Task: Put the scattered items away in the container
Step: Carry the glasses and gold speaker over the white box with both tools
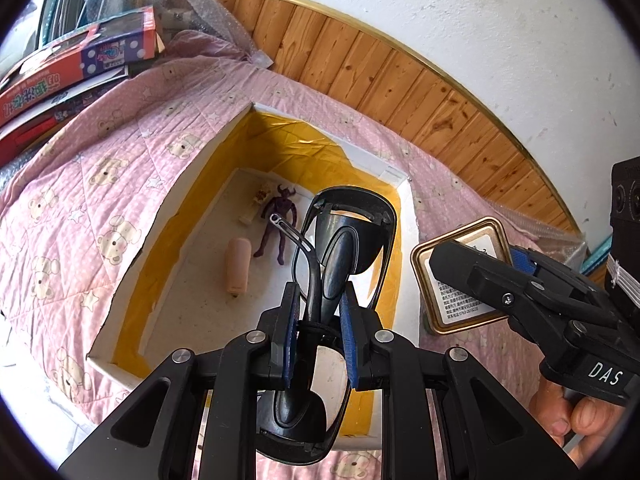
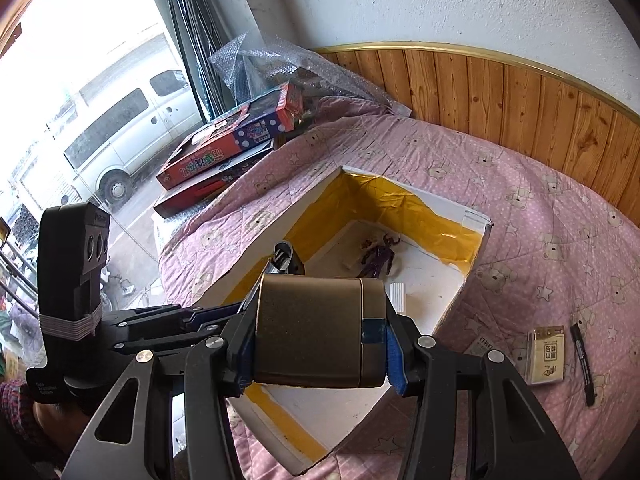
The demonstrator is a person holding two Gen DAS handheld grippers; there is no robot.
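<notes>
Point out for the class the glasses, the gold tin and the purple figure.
glasses (image 1: 340, 240), left wrist view, on a dark lens.
gold tin (image 2: 312, 328), right wrist view, on its brown side wall.
purple figure (image 1: 280, 216), left wrist view, on its torso.

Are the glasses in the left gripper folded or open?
Folded. The left gripper pinches the black glasses with their temple arms lying across the frame, above the box.

Light: bright day, your window (image 2: 100, 128) glares white | Edges: round, bent, dark corners | Focus: sharp
</notes>
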